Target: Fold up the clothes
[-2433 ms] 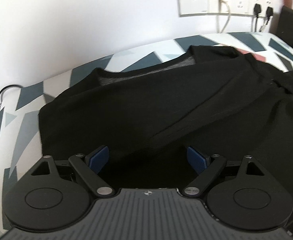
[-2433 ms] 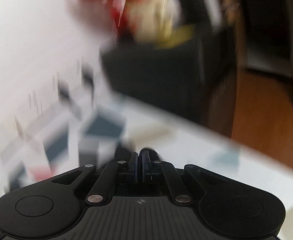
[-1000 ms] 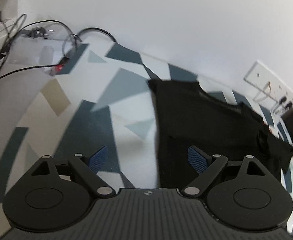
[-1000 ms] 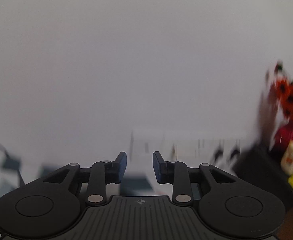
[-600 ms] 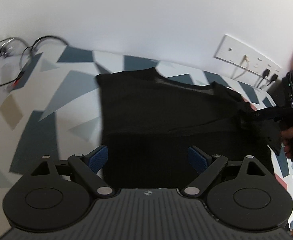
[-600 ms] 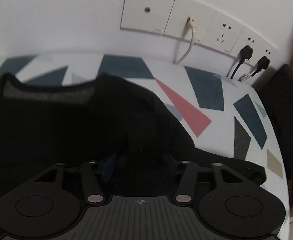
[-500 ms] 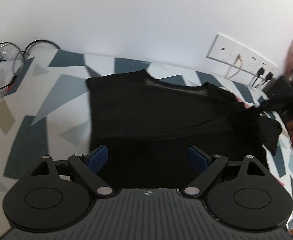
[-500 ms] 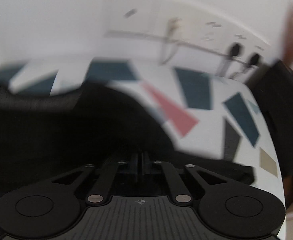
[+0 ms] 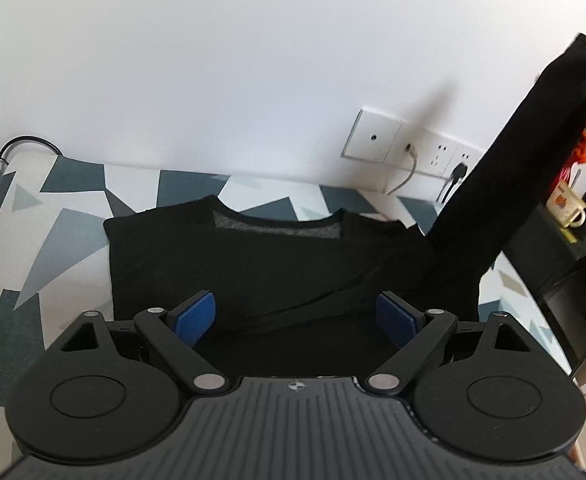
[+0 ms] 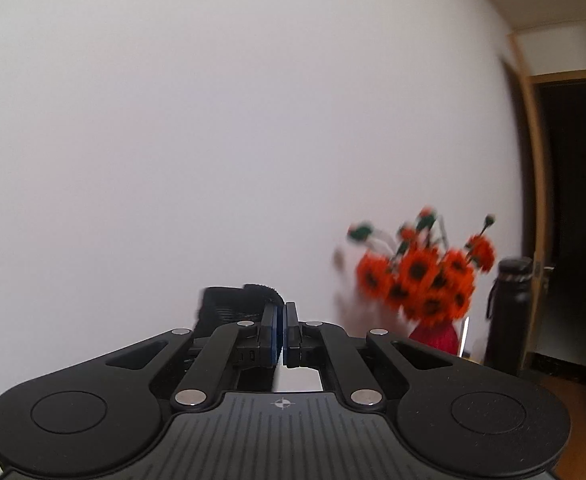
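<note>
One table (image 9: 73, 216) with a patterned cover of grey, dark and white triangles filled the left wrist view, and a black T-shirt (image 9: 273, 264) lay flat on it, collar toward the wall. Its right sleeve (image 9: 505, 168) rose steeply, pulled taut up to the frame's right edge. Above the shirt's lower part, the left gripper (image 9: 295, 316) held its jaws spread wide, gripping nothing. Facing the wall beside orange flowers (image 10: 425, 280), the right gripper (image 10: 280, 334) had its jaws pressed together on black fabric.
</note>
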A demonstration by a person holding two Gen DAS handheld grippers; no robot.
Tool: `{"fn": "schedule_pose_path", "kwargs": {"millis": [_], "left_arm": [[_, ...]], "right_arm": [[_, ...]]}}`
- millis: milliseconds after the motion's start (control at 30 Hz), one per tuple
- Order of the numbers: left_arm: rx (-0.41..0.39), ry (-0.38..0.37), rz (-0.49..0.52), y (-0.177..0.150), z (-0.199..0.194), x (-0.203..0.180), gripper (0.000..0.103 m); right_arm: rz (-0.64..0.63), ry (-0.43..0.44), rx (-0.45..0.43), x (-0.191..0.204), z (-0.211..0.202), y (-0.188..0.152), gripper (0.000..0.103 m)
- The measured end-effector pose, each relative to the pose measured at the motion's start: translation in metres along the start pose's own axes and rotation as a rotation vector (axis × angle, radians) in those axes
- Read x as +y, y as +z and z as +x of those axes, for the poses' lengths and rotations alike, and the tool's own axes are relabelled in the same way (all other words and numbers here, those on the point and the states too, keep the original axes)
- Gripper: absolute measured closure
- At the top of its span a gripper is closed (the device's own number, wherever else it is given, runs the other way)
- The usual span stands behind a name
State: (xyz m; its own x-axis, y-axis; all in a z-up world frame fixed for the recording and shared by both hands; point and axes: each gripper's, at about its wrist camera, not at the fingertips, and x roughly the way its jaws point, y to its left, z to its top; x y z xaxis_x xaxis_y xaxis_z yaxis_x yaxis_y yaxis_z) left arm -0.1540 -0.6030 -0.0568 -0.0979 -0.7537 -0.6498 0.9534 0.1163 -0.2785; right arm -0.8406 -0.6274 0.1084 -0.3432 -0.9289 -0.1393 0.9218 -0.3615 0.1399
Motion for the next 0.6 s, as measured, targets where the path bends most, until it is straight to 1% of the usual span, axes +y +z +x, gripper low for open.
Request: {"fn": "schedule_pose_path", "kwargs": {"millis": [67, 133, 200, 267, 333, 400, 533, 600], "left_arm": [[-0.005, -0.016, -0.019, 0.001, -0.003, 0.004, 0.013], [-0.02, -0.023, -0.025, 0.001, -0.01, 0.01, 0.013], [-0.033, -0.021, -0.037, 0.0, -0.017, 0.021, 0.012], [-0.026, -0.021, -0.086, -0.002, -0.022, 0.04, 0.012], [-0.016, -0.019, -0.158, -0.005, -0.028, 0.066, 0.012], [-0.015, -0.001, -0.228, -0.009, -0.035, 0.093, 0.012], [-0.038, 0.083, -0.325, -0.02, -0.054, 0.138, 0.012], [-0.036, 0.117, -0.365, -0.027, -0.061, 0.156, 0.012]], "right_arm": [[-0.017, 0.01, 0.012, 0.005, -0.01, 0.008, 0.101], [-0.048, 0.024, 0.053, 0.014, -0.015, 0.009, 0.101], [-0.079, 0.053, 0.107, 0.026, -0.023, 0.005, 0.101], [-0.125, 0.097, 0.171, 0.049, -0.03, -0.006, 0.101], [-0.154, 0.168, 0.245, 0.073, -0.039, -0.021, 0.101], [-0.16, 0.262, 0.328, 0.103, -0.052, -0.039, 0.101], [-0.161, 0.46, 0.491, 0.169, -0.077, -0.085, 0.1], [-0.146, 0.54, 0.56, 0.2, -0.087, -0.108, 0.1]]}}
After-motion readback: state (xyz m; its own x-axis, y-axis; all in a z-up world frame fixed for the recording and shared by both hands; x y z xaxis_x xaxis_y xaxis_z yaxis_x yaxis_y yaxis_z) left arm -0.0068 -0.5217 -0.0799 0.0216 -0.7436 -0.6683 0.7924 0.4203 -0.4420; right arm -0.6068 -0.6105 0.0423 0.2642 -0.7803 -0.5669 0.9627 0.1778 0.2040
